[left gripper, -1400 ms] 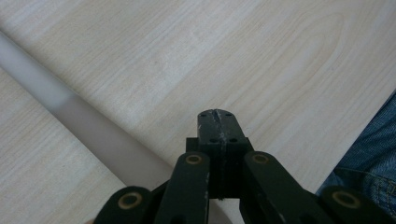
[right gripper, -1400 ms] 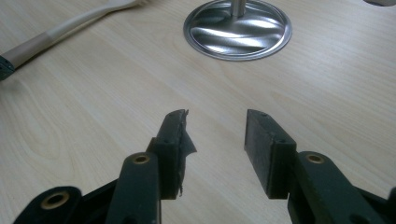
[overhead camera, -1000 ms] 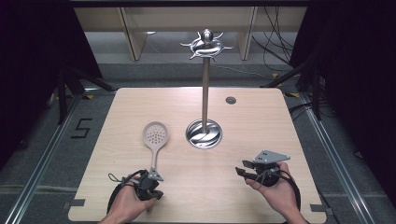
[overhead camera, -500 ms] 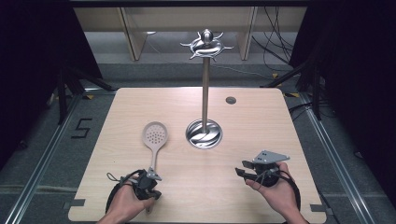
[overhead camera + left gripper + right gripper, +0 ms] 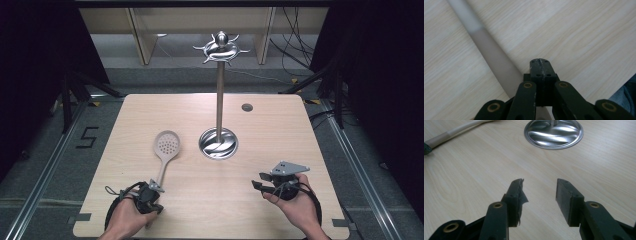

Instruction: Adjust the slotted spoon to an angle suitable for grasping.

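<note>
From the high view, a pale wooden table [image 5: 280,150] carries a tall metal stand [image 5: 219,90] on a round shiny base [image 5: 218,143] near its centre, with a slotted spoon [image 5: 165,150] lying at about 8 o'clock from that base, bowl away from the person. The left gripper [image 5: 150,192] sits at the spoon's handle end near the front edge; the right gripper [image 5: 265,184] is held at about 4 o'clock from the base, well apart from it.

In the left gripper view, the jaws are pressed together with no gap, tips just beside the spoon's pale handle [image 5: 489,53]; nothing can be seen between them.

In the right gripper view, the jaws stand wide apart over bare wood, empty, the base [image 5: 553,133] ahead at 12 o'clock.
</note>
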Demonstrator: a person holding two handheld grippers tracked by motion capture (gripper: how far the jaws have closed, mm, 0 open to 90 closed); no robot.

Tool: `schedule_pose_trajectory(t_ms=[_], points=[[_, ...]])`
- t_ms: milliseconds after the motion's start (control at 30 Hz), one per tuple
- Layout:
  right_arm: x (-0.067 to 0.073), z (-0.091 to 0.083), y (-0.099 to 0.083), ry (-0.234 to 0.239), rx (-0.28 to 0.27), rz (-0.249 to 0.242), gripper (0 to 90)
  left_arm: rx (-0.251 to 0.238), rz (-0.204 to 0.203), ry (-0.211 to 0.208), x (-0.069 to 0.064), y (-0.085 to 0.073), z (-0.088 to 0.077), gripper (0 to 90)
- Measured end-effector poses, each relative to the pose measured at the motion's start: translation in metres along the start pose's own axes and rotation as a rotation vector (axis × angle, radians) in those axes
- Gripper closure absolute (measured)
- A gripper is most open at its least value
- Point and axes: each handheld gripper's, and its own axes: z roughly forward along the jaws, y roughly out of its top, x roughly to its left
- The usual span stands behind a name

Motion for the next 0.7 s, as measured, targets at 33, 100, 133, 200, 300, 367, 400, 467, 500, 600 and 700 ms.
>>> schedule_pose_trajectory(t_ms=[33,100,133,200,300,367,400,467,500,600,700], points=[[0.0,0.0,0.0,0.0,0.0,0.0,57.2,0.007,-0.007,-0.003,0.003,-0.001,-0.001,89.5],[0.0,0.0,0.0,0.001,0.002,0.001,57.1,0.012,-0.035,0.009,0.009,-0.004,-0.003,89.5],[0.0,0.0,0.0,0.002,0.002,0.003,57.1,0.014,-0.039,0.0,0.013,-0.006,-0.004,89.5],[0.0,0.0,0.0,0.001,0.004,0.001,57.0,0.025,-0.061,0.007,0.019,-0.008,-0.006,89.5],[0.0,0.0,0.0,0.005,0.005,0.005,56.9,0.028,-0.1,0.023,0.03,-0.013,-0.009,89.5],[0.0,0.001,0.0,0.005,0.004,0.005,56.8,0.035,-0.112,0.031,0.038,-0.015,-0.011,89.5],[0.0,0.001,0.0,0.003,0.005,0.002,56.8,0.033,-0.136,0.048,0.04,-0.017,-0.012,89.5],[0.0,0.001,0.0,0.005,0.004,0.005,56.7,0.017,-0.165,0.072,0.047,-0.02,-0.013,89.5],[0.0,0.001,0.0,0.006,0.005,0.01,56.7,0.003,-0.18,0.072,0.051,-0.021,-0.014,89.5],[0.0,0.001,0.0,0.003,0.006,0.002,56.7,-0.008,-0.219,0.097,0.065,-0.026,-0.02,89.5],[0.0,0.001,0.0,0.004,0.009,0.009,56.6,-0.015,-0.231,0.11,0.071,-0.027,-0.023,89.5]])
